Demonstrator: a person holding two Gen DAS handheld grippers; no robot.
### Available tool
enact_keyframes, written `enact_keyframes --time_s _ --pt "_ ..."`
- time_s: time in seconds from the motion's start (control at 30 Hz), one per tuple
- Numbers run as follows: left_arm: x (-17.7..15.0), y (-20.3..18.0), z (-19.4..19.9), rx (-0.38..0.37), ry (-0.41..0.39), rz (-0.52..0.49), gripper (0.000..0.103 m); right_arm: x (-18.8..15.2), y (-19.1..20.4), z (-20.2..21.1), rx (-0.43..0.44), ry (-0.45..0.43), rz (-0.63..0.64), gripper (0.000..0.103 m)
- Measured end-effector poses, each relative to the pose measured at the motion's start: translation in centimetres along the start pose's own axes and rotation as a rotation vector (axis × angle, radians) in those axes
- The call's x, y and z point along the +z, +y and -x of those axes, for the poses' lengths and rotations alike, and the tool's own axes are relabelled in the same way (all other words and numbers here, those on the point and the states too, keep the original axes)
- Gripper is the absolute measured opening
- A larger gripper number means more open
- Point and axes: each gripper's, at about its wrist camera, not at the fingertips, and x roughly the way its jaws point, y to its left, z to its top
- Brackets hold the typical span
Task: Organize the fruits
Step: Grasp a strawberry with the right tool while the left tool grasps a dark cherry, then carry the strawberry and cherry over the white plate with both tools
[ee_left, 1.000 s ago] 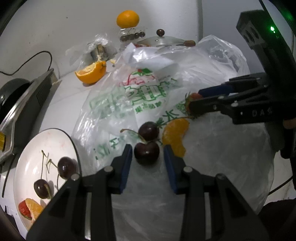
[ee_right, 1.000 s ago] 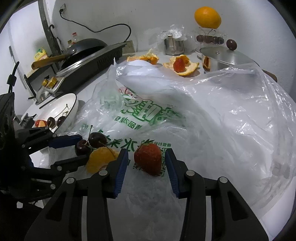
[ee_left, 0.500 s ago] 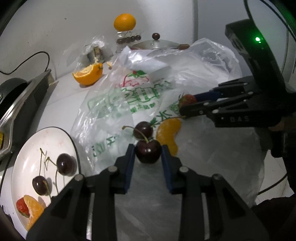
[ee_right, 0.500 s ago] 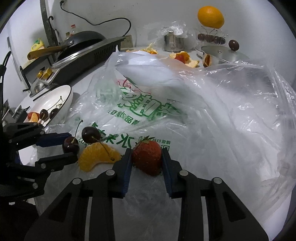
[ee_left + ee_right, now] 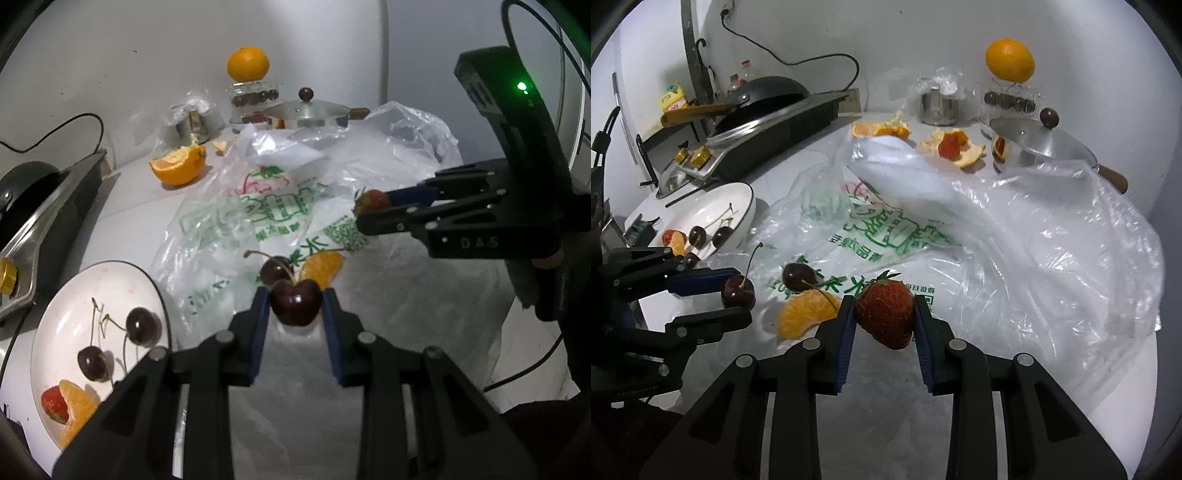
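Observation:
My left gripper (image 5: 294, 301) is shut on a dark cherry (image 5: 294, 304), lifted just above the plastic bag (image 5: 280, 214). A second cherry (image 5: 274, 268) and an orange segment (image 5: 322, 268) lie on the bag behind it. My right gripper (image 5: 884, 312) is shut on a red strawberry (image 5: 885, 317), also raised off the bag. In the right wrist view the left gripper (image 5: 735, 295) shows at the left with its cherry (image 5: 738, 293). A white plate (image 5: 70, 291) at the lower left holds two cherries, a strawberry and an orange segment.
An induction cooker with a black pan (image 5: 764, 96) stands at the back left. Orange peels (image 5: 955, 147), a lidded steel pot (image 5: 1039, 144), a glass jar topped by a whole orange (image 5: 1009, 61) and a steel cup (image 5: 938, 105) line the back wall.
Both grippers closed on their fruit, the left on the cherry and the right on the strawberry, and lifted them a little off the bag.

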Motion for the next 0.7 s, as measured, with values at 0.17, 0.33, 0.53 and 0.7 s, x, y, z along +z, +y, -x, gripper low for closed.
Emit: enact_keyframes --time_s 0.17,0.33,0.53,0.7 --pt "0.0 -0.2 1.3 -0.002 -0.025 0.003 0.029 0.3 0.9 1.3 -0.008 -0.024 0.011 0.032" --pt "0.2 -0.2 2.6 0.003 -0.053 0.006 0.029 0.5 1.7 2.6 -0.015 -0.047 0.023 0.032" --pt "0.2 0.3 4.1 0.009 -0.083 0.025 0.029 0.7 2.9 3.8 -0.017 -0.065 0.043 0.032" --pt "-0.2 0.9 5.4 0.018 -0.103 0.037 0.029 1.0 3.9 4.2 -0.015 -0.073 0.060 0.032"
